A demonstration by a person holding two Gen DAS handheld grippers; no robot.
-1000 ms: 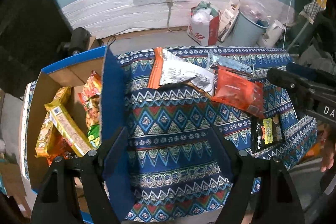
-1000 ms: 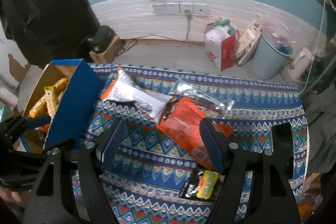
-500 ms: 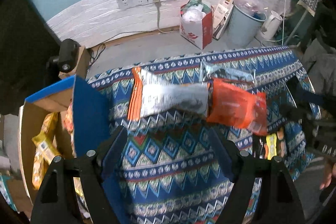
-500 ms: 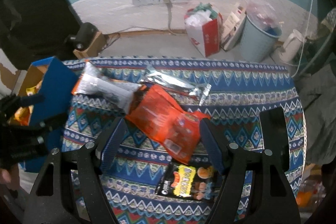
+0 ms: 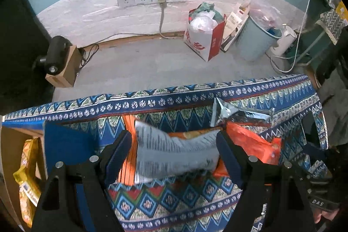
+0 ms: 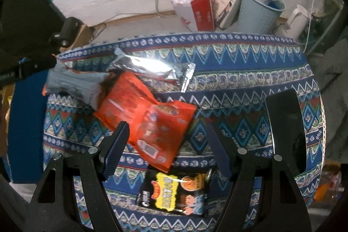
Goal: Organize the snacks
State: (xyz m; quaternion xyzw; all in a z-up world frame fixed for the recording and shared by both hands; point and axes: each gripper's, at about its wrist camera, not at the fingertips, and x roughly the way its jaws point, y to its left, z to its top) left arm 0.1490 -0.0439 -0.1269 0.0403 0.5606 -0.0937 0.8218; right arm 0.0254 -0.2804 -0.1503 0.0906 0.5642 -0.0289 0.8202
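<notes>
A silver-and-orange snack bag (image 5: 174,156) lies on the patterned cloth (image 5: 165,195), right between the fingers of my left gripper (image 5: 171,138). That gripper is open around it. To its right lie a red-orange bag (image 5: 252,145) and a silver foil packet (image 5: 237,114). My right gripper (image 6: 166,127) hangs open over the red-orange bag (image 6: 148,119). A black-and-yellow packet (image 6: 174,192) lies just nearer, low between its arms. The foil packet (image 6: 152,69) lies farther back. A cardboard box with a blue flap (image 5: 65,145) holds yellow snack packs (image 5: 28,177) at the left.
The table's far edge (image 5: 152,101) drops to a grey floor. On the floor stand a red-and-white paper bag (image 5: 204,40), a pale blue bin (image 5: 256,40) and a white kettle (image 5: 285,40). A black device sits on a wooden block (image 5: 61,64) at the left.
My left gripper moved right from the box and down, so the silver-and-orange bag now sits between its fingers. My right gripper sank toward the red-orange bag. Both kept the same opening.
</notes>
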